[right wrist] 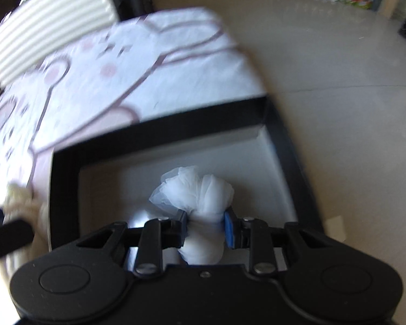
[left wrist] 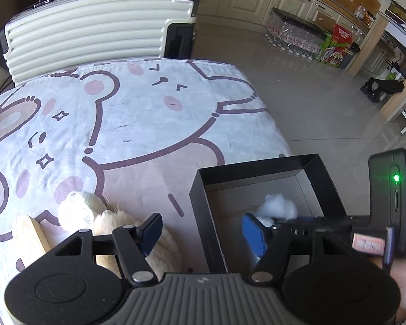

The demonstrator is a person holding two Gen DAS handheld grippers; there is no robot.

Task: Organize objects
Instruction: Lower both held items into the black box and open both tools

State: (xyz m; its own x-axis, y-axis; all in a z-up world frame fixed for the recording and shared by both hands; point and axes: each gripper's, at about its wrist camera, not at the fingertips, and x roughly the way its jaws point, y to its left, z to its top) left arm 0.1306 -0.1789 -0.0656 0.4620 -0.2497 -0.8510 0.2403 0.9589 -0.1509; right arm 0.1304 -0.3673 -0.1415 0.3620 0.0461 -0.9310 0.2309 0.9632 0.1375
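Boxes: one black box (right wrist: pixel 289 146), open-topped, at the bench's right edge near its front corner.
Mesh bundles: one white mesh bundle (right wrist: pixel 203 189), over the box interior, long axis along the gripper fingers, puffed end pointing away.
Plush toys: one cream plush toy (left wrist: pixel 81 211), left of the box on the bear-print sheet (left wrist: pixel 149 122).
Right gripper (right wrist: pixel 205 226): clenched on the bundle's neck.
Left gripper (left wrist: pixel 203 230): released, straddling the box's left wall, nothing held.

one black box (left wrist: pixel 203 216), one plush toy (left wrist: pixel 159 246), one suitcase (left wrist: pixel 94 35)
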